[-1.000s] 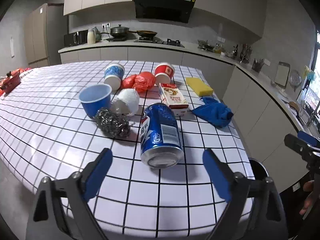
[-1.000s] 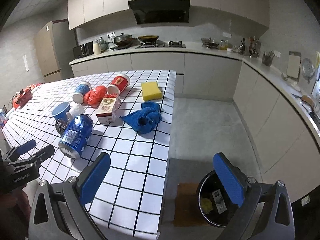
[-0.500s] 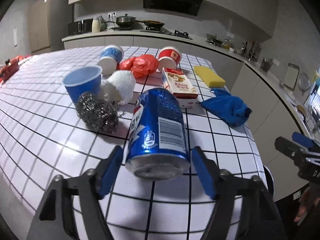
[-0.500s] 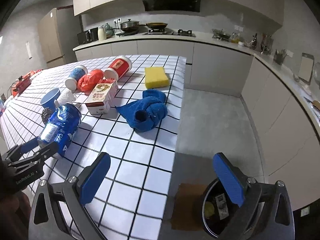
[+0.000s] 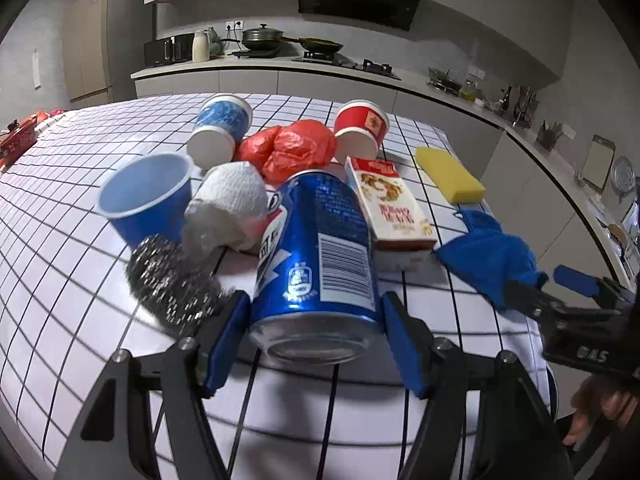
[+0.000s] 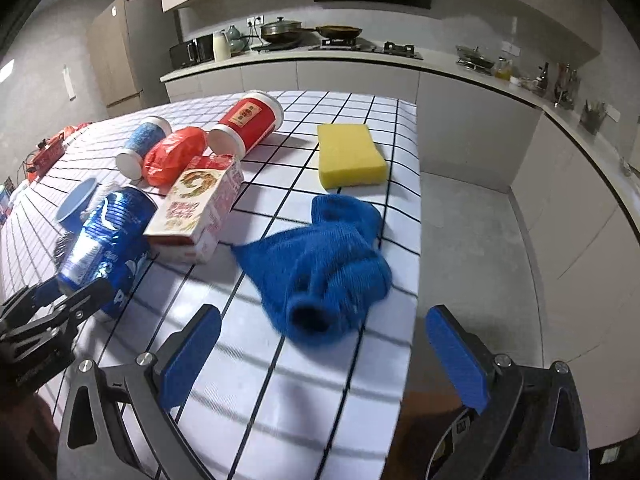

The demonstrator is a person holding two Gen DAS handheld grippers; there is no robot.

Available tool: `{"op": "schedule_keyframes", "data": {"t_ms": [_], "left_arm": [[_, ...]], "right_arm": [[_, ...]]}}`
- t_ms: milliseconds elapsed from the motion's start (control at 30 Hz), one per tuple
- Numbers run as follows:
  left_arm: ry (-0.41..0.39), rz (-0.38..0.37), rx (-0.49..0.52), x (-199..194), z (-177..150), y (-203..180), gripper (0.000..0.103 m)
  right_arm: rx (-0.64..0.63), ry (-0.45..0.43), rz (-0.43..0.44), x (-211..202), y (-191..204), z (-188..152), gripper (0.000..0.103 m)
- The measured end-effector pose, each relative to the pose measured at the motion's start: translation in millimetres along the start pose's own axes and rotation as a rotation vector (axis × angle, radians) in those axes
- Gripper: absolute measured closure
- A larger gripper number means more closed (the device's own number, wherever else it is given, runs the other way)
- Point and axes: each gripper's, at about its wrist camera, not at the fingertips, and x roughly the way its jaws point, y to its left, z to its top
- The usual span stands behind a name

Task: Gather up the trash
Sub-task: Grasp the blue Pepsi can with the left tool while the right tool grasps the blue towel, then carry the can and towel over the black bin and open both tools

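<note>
From the left wrist view, the checked bench (image 5: pixel 72 264) is crowded: a steel scourer (image 5: pixel 172 284) lies just beside the left tool's (image 5: pixel 316 340) left finger, with a wad of white paper (image 5: pixel 228 208) and an upright blue cup (image 5: pixel 146 200) behind it. Farther back lie a tipped blue paper cup (image 5: pixel 220 128), a crumpled red bag (image 5: pixel 292 150) and a tipped red paper cup (image 5: pixel 360 130). A small carton (image 5: pixel 394 208) rests against the can's right side, with a yellow sponge (image 5: pixel 450 174) and blue cloth (image 5: pixel 492 260) beyond. The blue can (image 5: pixel 320 256) lies on its side, base toward the camera, and the left tool's blue pads press on both flanks of it near the base. The can looks shiny and undented, with a barcode panel facing up. From the right wrist view, the right tool (image 6: pixel 324 356) is spread wide and holds nothing, over the bench edge just in front of the blue cloth (image 6: pixel 324 264); the can (image 6: pixel 106 240) shows at far left, pinched by the other tool, carton (image 6: pixel 196 212) alongside, sponge (image 6: pixel 350 156) behind.
</note>
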Motion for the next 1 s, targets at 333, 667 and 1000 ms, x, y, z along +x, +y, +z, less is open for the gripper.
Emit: {"op": "schedule_keyframes", "data": {"t_ms": [333, 667, 1000], "left_arm": [[0.017, 0.019, 0.005, 17, 14, -7, 0.034], [0.004, -0.024, -0.01, 9, 10, -5, 0.036], [0.005, -0.051, 0.01, -6, 2, -8, 0.035]], "right_arm": [[-0.011, 0.045, -0.006, 31, 0, 10, 0.021], [0.009, 0.043, -0.003, 22, -8, 12, 0.06], [0.011, 0.001, 0.011, -11, -5, 3, 0.062]]}}
